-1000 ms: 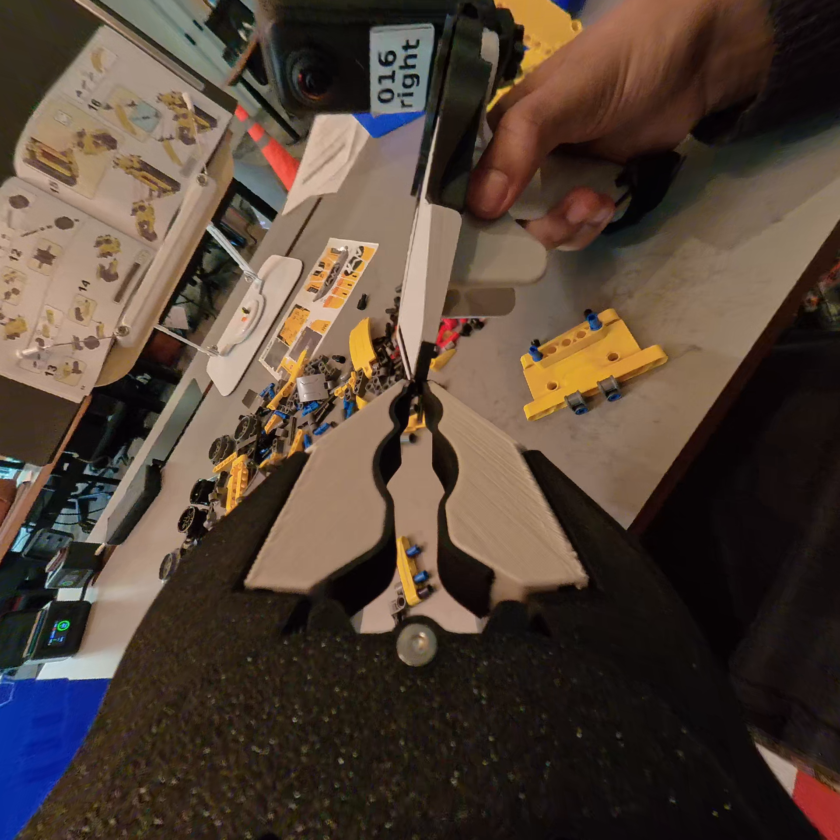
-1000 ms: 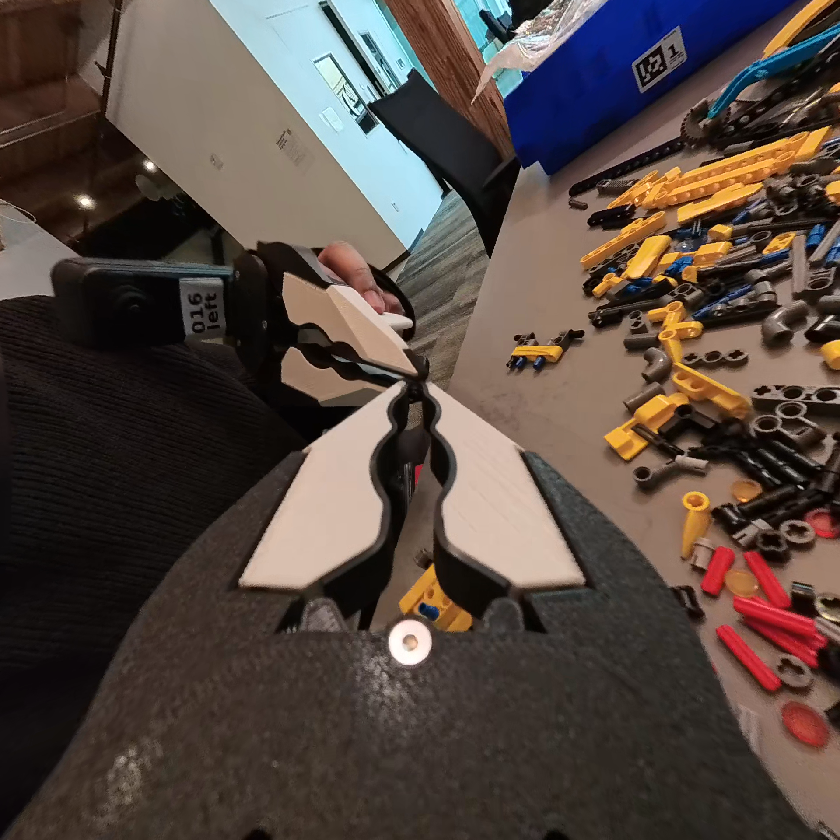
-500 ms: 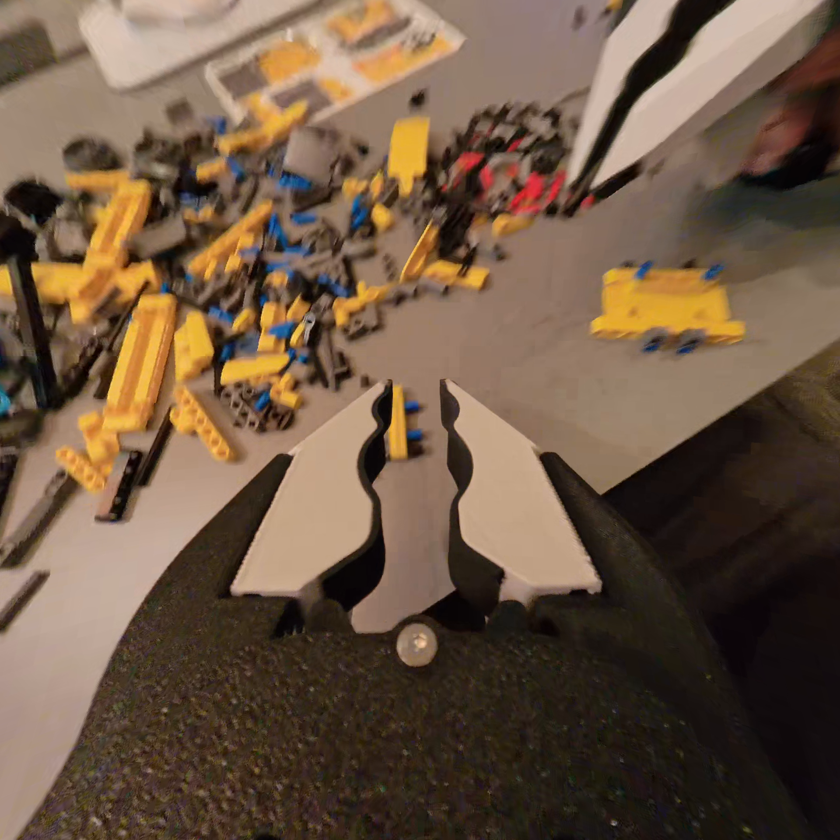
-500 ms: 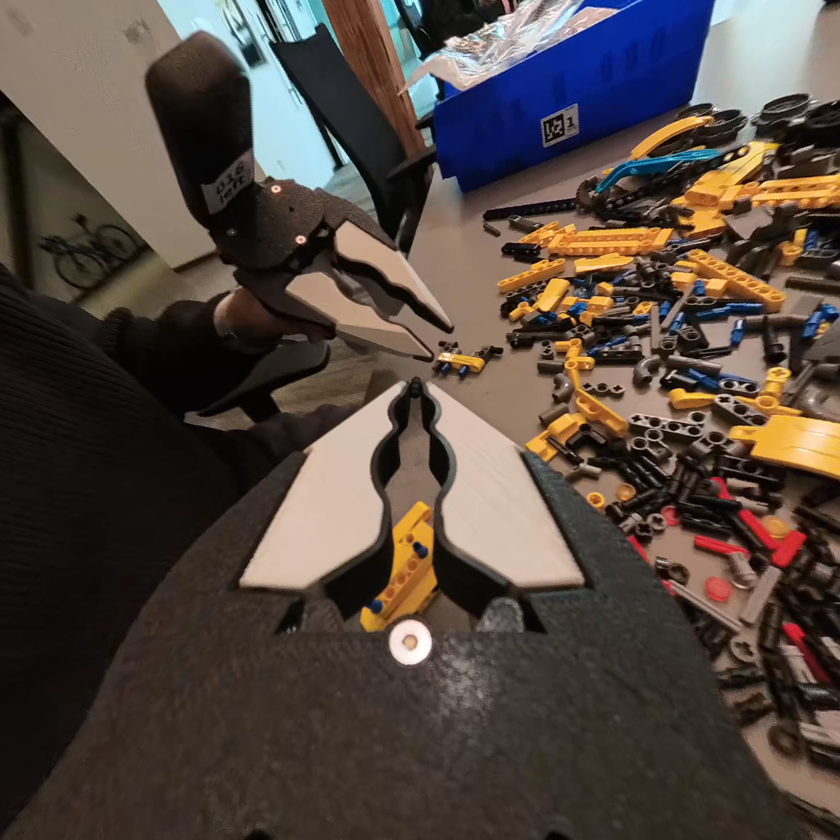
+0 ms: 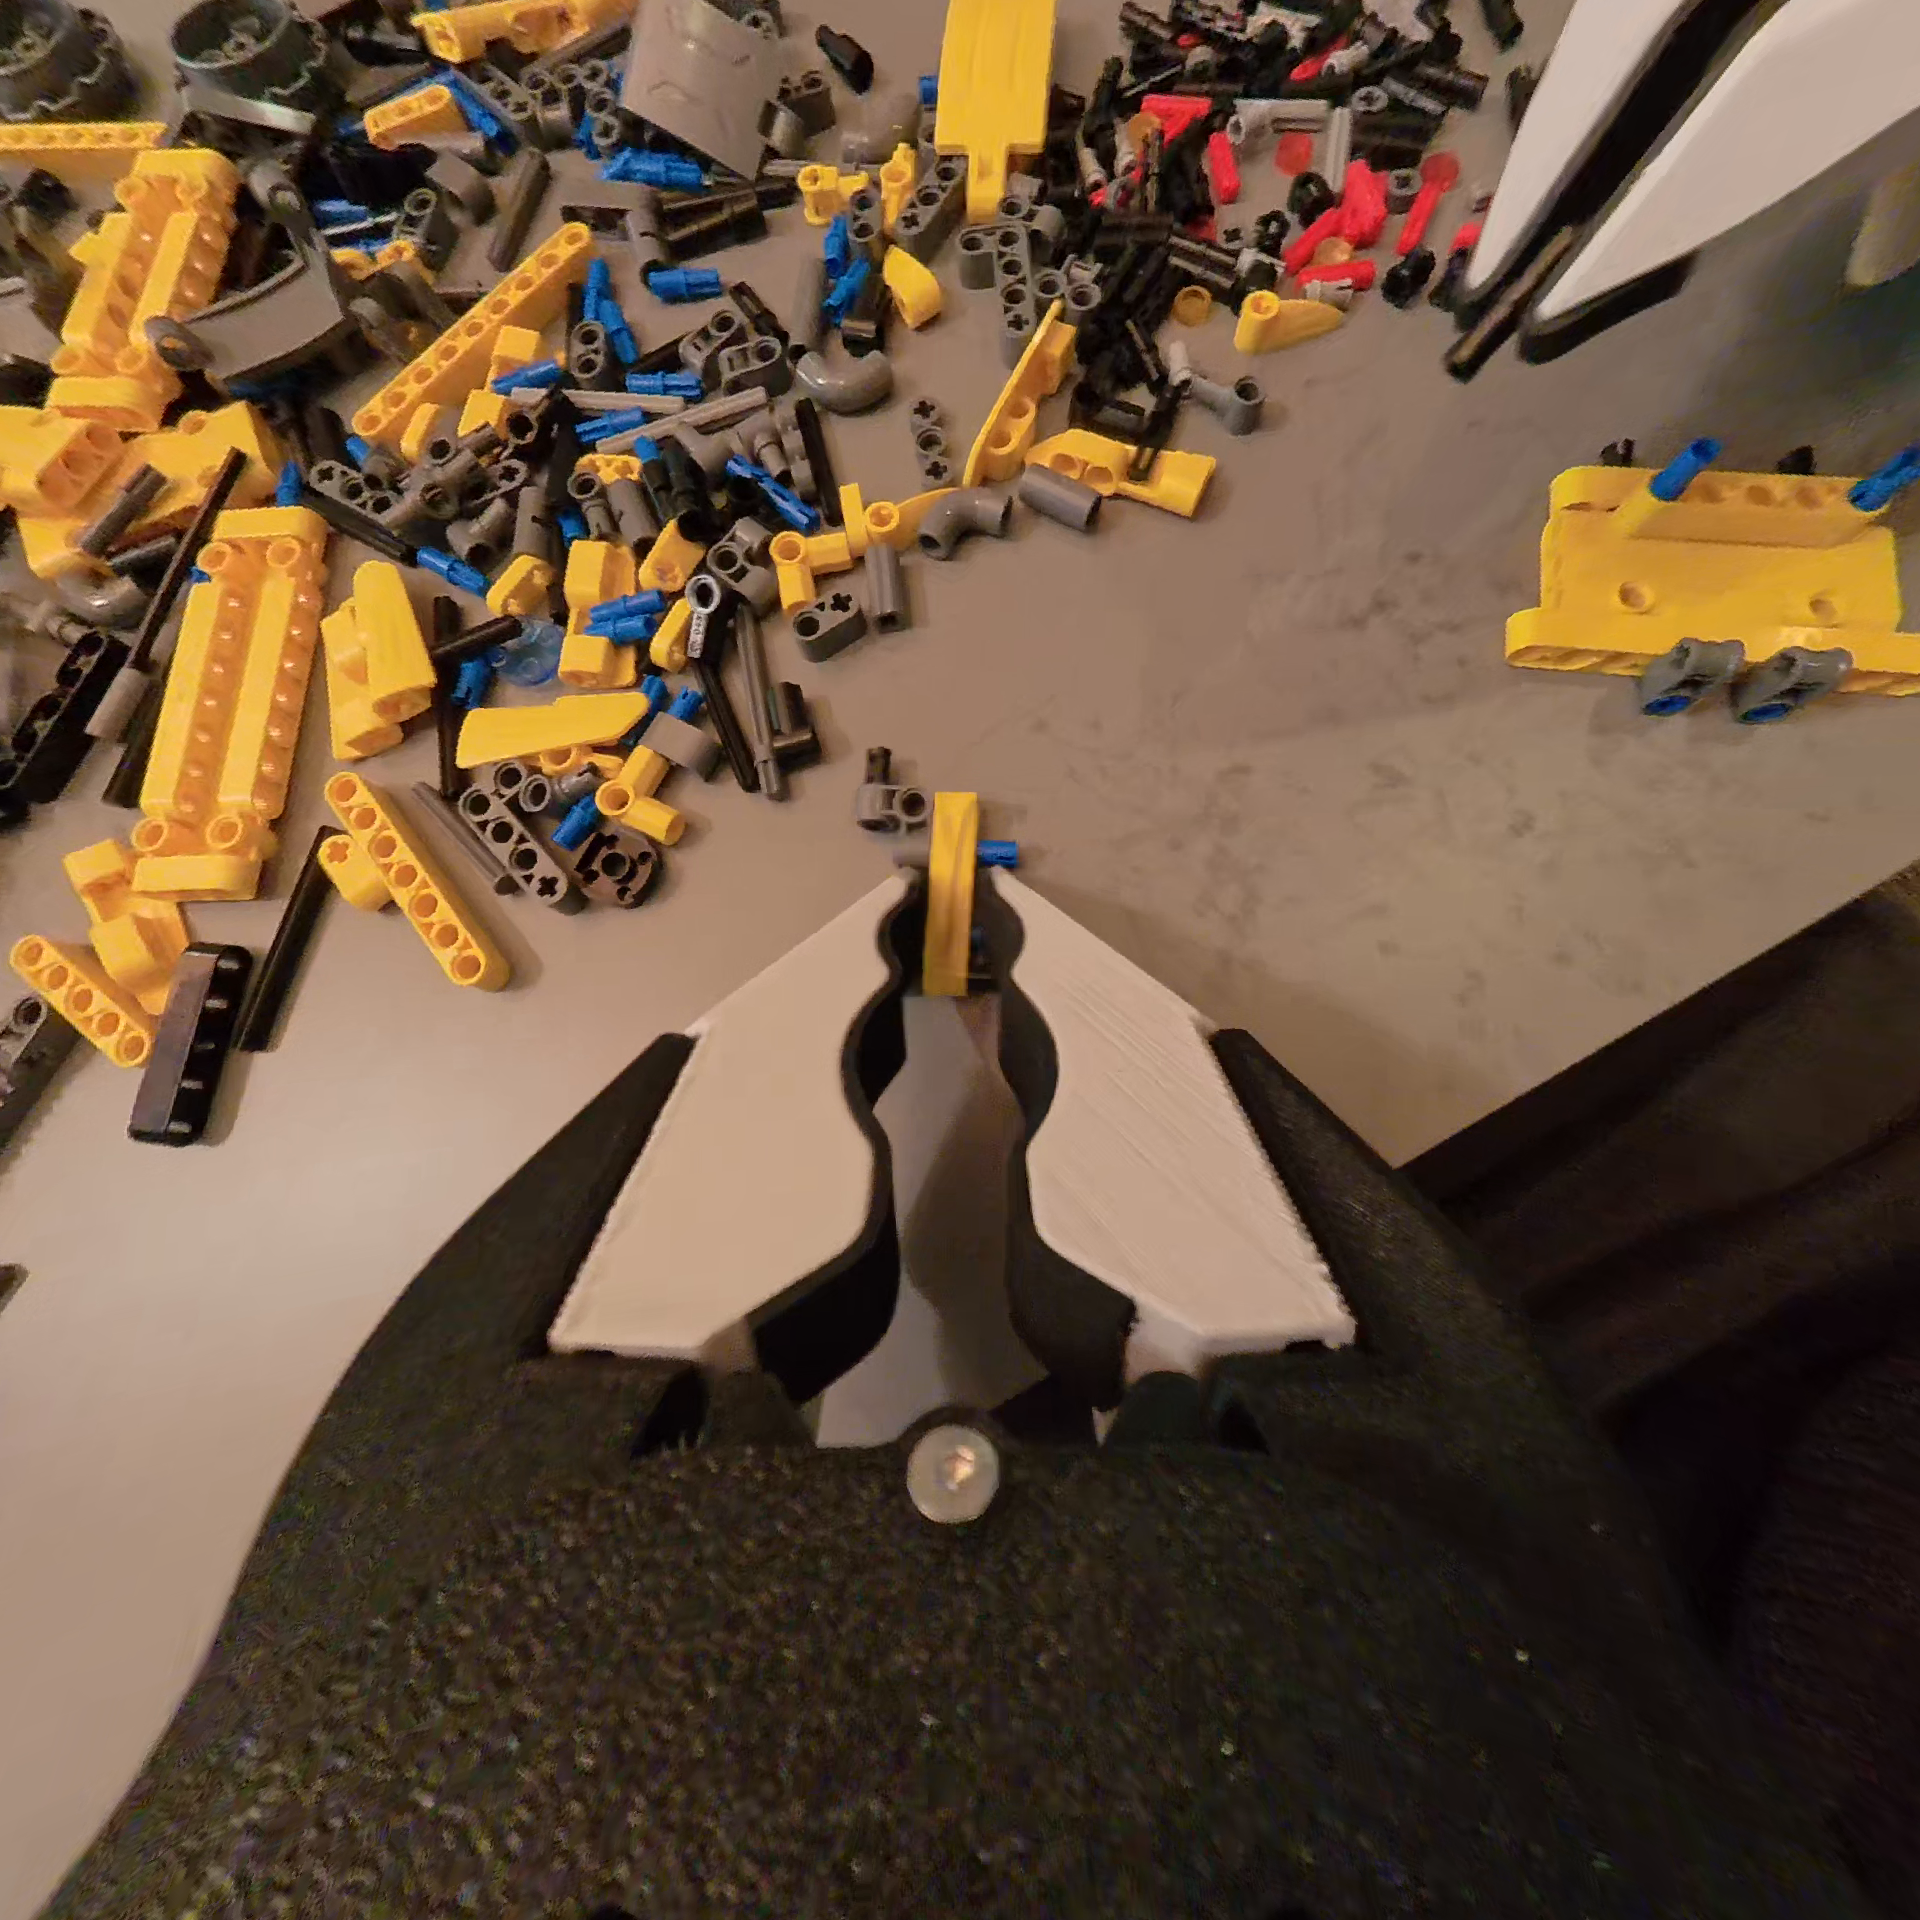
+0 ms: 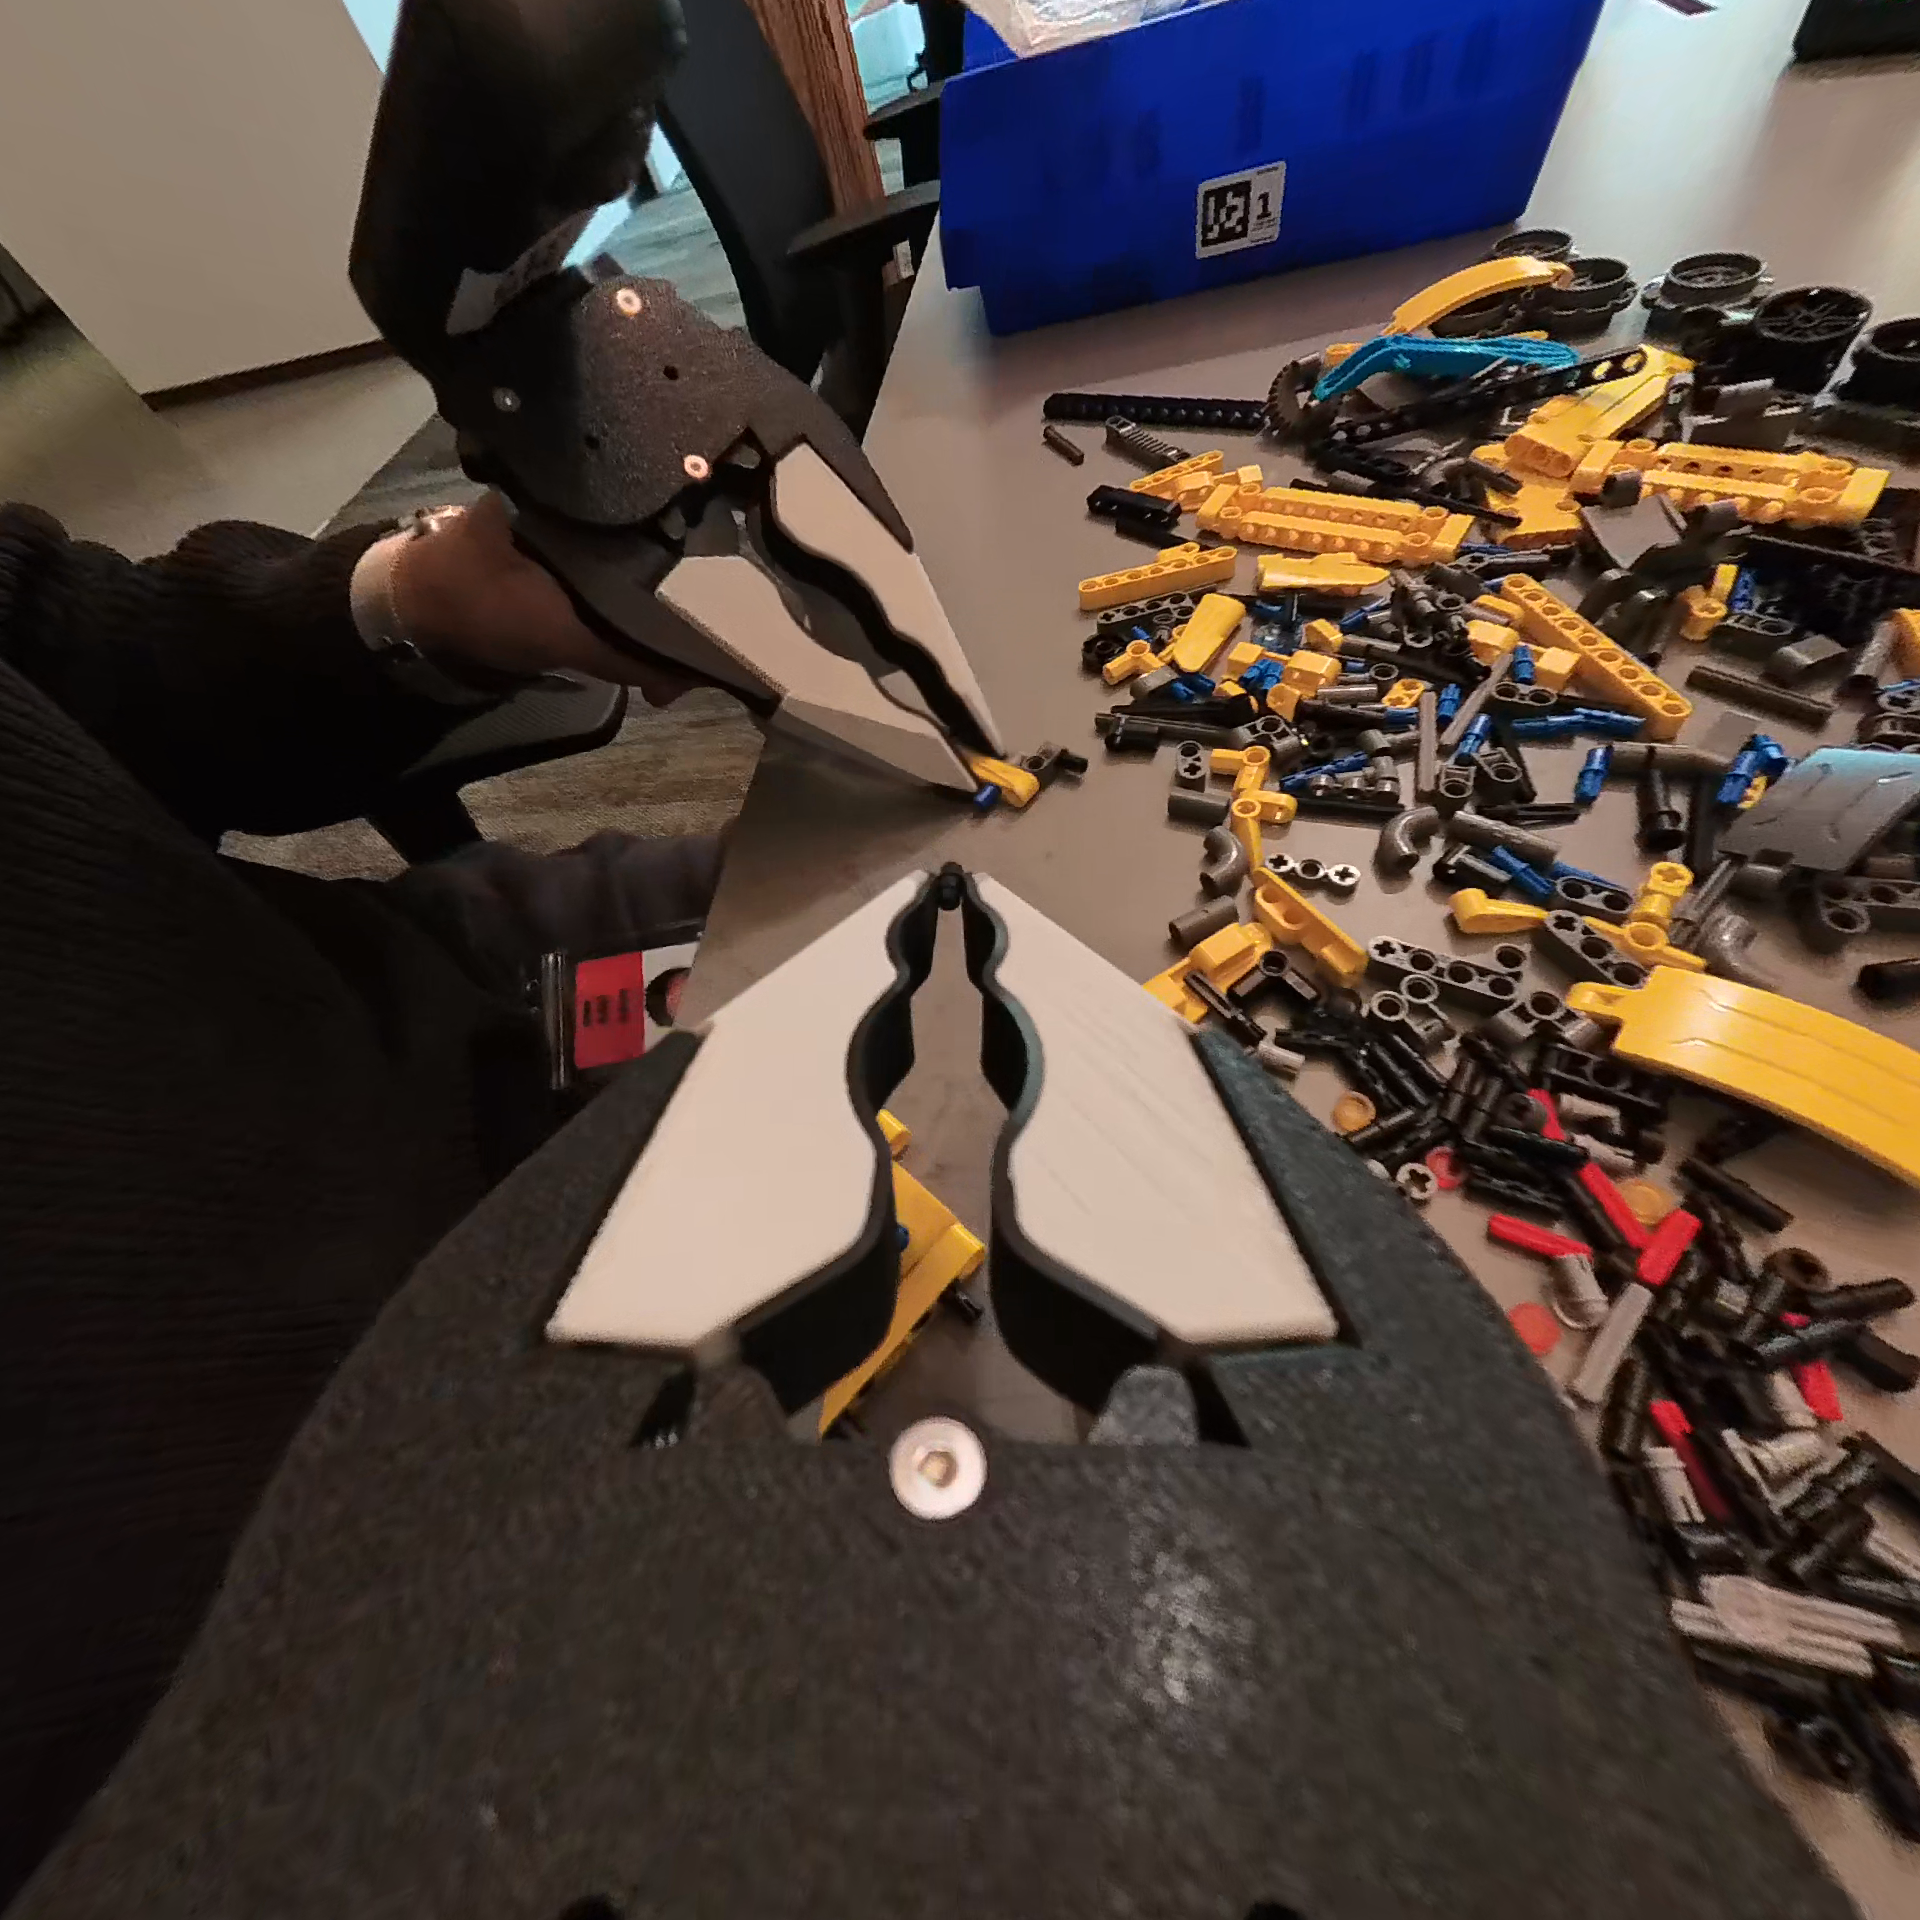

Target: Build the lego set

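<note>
My left gripper point(image 5: 951, 881) is down at the grey table point(image 5: 1299, 831), with its jaws shut on a small yellow beam point(image 5: 951, 920) that carries blue pins. A grey connector point(image 5: 891, 805) lies just beyond it. The right wrist view shows the left gripper point(image 6: 977, 753) with the beam point(image 6: 1008, 781) at its tips. My right gripper point(image 6: 948, 891) hovers above the table, shut on a small black pin point(image 6: 948, 883). It also shows at the top right of the left wrist view point(image 5: 1496, 332). A yellow frame assembly point(image 5: 1714, 592) with blue pins lies on the table to the right.
A wide pile of yellow, black, grey, blue and red building parts point(image 5: 582, 499) covers the table to the left and beyond. A blue bin point(image 6: 1247, 135) stands at the far end, with black wheels point(image 6: 1808, 322) near it. The table edge point(image 5: 1558, 1070) runs close on the right. A black chair point(image 6: 790, 208) stands behind. The left gripper's tips are roughly 11 centimeters from the right gripper's.
The two grippers met tip to tip in the air, then parted. My left gripper opened, dropped to the table and closed on the small yellow beam. My right gripper stayed shut on the black pin.
</note>
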Demonstrator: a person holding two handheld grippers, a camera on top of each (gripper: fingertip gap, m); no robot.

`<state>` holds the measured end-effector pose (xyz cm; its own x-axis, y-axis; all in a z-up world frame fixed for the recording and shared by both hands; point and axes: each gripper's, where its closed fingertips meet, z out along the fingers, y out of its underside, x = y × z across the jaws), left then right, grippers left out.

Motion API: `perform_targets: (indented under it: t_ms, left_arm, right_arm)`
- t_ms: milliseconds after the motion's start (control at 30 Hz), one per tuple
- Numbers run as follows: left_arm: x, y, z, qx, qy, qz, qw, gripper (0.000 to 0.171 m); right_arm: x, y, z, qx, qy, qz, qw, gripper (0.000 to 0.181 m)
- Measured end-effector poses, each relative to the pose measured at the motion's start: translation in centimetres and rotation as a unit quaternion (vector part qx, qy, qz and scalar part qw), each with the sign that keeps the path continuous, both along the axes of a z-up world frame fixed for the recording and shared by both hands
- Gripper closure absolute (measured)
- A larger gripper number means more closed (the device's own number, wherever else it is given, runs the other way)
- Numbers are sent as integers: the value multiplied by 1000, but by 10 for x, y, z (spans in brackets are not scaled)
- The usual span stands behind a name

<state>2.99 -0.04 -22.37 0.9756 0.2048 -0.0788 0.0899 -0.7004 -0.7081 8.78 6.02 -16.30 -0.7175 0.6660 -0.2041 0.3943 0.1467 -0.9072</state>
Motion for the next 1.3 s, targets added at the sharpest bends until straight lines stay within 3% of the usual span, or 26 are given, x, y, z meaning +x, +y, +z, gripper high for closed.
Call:
perform_targets:
  t_ms: [200,267,367,433,600,767,1300]
  left_arm:
    - [6,5,2,3,-30,-13,999,164]
    - [18,11,8,41,-101,-25,994,164]
    - [35,17,26,111,-237,-42,964,165]
    - [36,17,34,138,-275,-41,951,165]
    - [48,20,46,167,-306,-54,936,165]
    - [54,23,40,157,-311,-56,935,165]
    - [56,26,22,118,-295,-46,947,165]
  right_arm:
    - [0,-6,-5,68,37,2,997,176]
    - [1,-9,-2,94,70,2,993,176]
    - [1,-13,3,149,128,-1,981,176]
    - [1,-17,3,196,164,-3,967,177]
    - [0,-30,-2,299,236,-8,925,177]
    - [-4,-24,-13,376,250,-18,892,177]
    - [-4,-27,-30,399,226,7,889,177]
